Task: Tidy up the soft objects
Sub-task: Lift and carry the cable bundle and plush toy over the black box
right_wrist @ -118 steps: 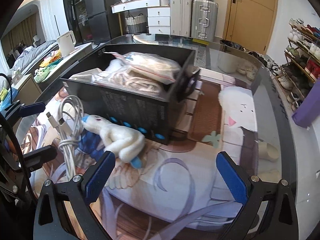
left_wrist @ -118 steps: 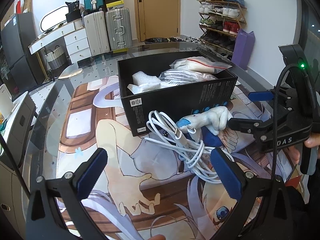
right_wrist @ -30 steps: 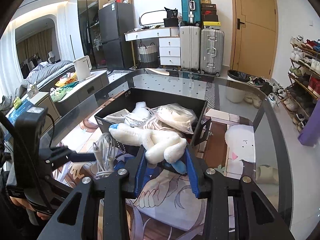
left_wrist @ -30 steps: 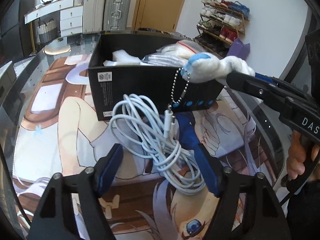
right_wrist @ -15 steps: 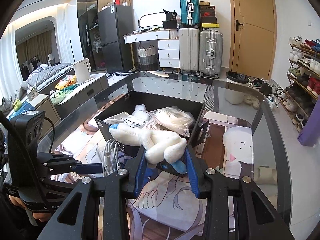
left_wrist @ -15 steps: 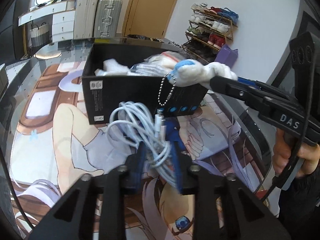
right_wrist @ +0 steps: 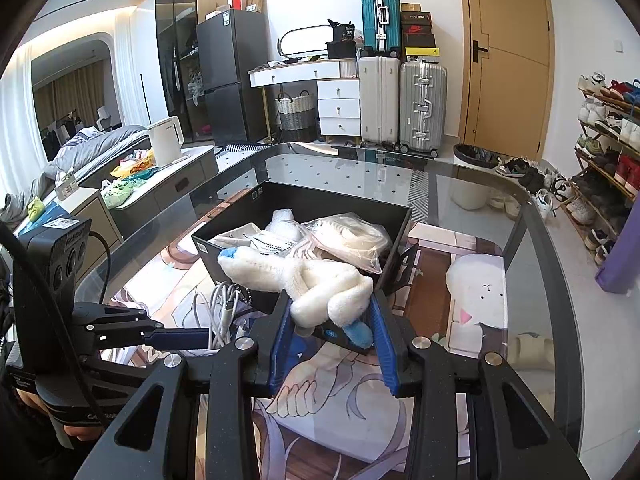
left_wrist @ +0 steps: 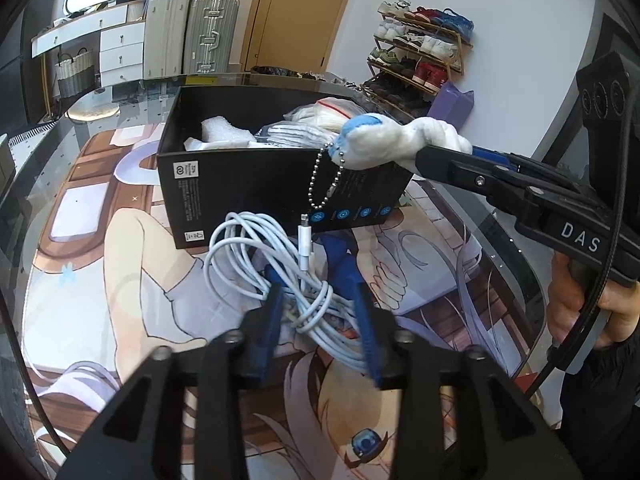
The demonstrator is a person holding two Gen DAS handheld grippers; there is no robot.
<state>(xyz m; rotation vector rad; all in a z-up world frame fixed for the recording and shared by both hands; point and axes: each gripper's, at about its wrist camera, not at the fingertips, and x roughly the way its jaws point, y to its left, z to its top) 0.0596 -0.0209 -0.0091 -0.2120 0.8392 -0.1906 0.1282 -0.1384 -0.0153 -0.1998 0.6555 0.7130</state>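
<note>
A white plush toy with blue tips (right_wrist: 316, 284) hangs over the near wall of the black box (left_wrist: 248, 184), with my right gripper (right_wrist: 330, 304) shut on it. A ball chain (left_wrist: 320, 184) dangles from the toy's blue end. In front of the box a bundle of white cable (left_wrist: 240, 248) lies on the printed mat. It sits between the blue pads of my left gripper (left_wrist: 308, 268), whose jaws are opening; the right pad stands just off the bundle. In the right wrist view one left finger (right_wrist: 180, 338) reaches in beside the cable (right_wrist: 218, 308).
The box holds bagged white items (right_wrist: 348, 236) and a foam piece (left_wrist: 224, 130). The printed mat (left_wrist: 120, 264) covers the glass table (right_wrist: 460, 176), whose edge curves off at the right. A person's hand (left_wrist: 580, 300) grips the right tool. A shoe rack (left_wrist: 420, 56) stands by the wall.
The left jaws closed on the cable bundle half a second ago and have since spread apart around it. The right gripper holds the plush toy still over the box.
</note>
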